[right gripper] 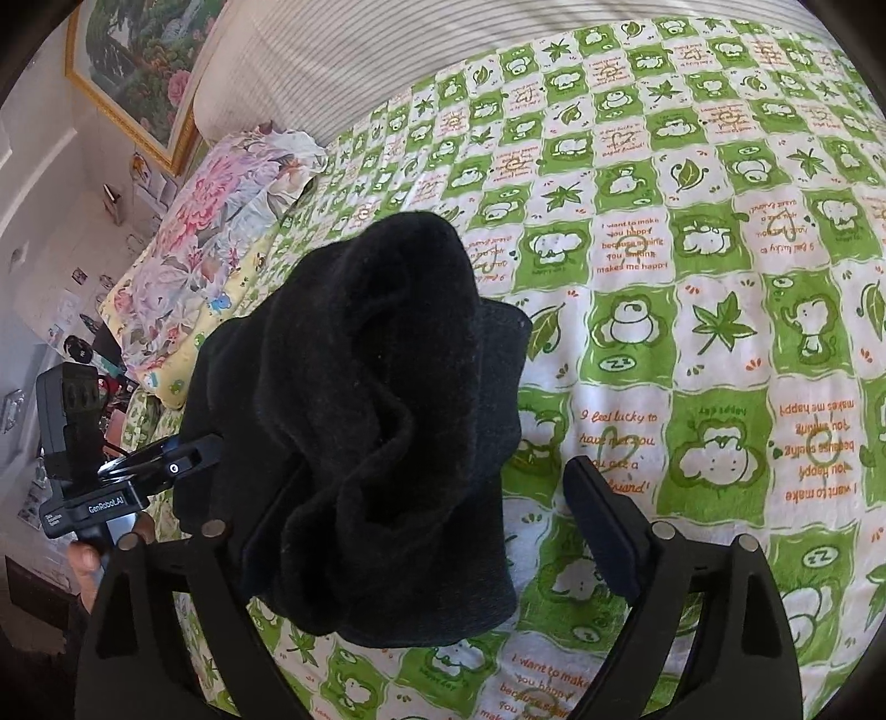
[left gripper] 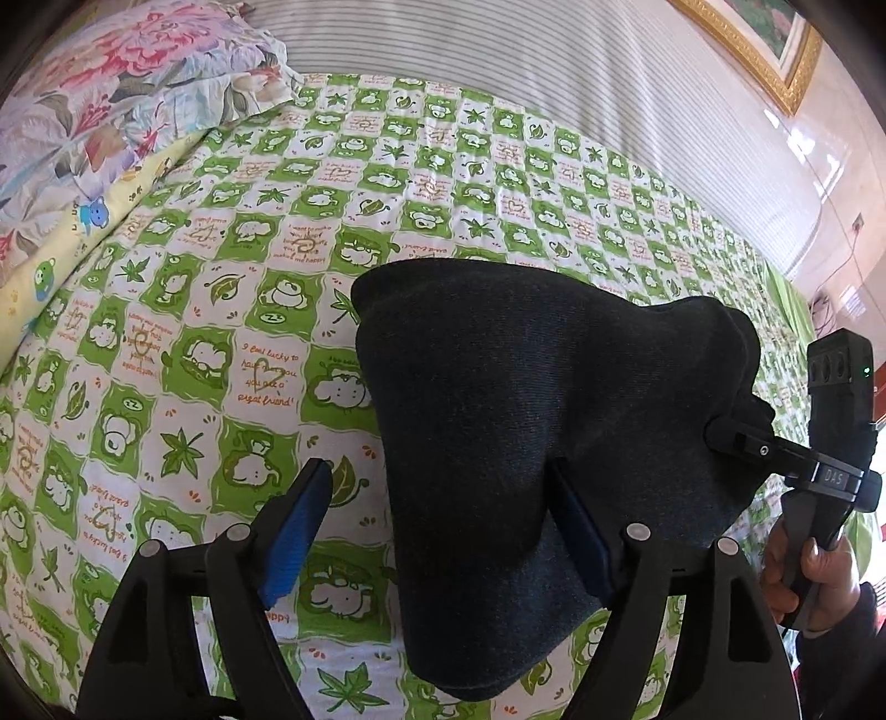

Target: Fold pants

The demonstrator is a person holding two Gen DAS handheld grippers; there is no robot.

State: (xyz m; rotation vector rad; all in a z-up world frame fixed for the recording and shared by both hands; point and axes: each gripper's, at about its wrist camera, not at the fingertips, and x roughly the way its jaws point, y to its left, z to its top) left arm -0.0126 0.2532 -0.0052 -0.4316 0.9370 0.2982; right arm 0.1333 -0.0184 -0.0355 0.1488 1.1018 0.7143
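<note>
The pants (left gripper: 554, 432) are dark charcoal knit, folded into a thick bundle on the green-and-white bedspread (left gripper: 232, 343). In the left wrist view my left gripper (left gripper: 443, 498) is open; its right finger (left gripper: 581, 543) lies against the bundle, its left finger (left gripper: 299, 526) is over bare bedspread. The right gripper (left gripper: 736, 437) touches the bundle's right edge. In the right wrist view the bundle (right gripper: 376, 421) drapes over my right gripper's left finger; that gripper (right gripper: 432, 498) is open, with its right finger (right gripper: 603, 526) free. The left gripper (right gripper: 188, 459) touches the bundle's left side.
A floral pillow (left gripper: 111, 94) and a yellow cartoon-print pillow (left gripper: 61, 249) lie at the head of the bed. A striped headboard (left gripper: 498, 50) runs along the far edge. A gold-framed picture (right gripper: 138, 66) hangs on the wall.
</note>
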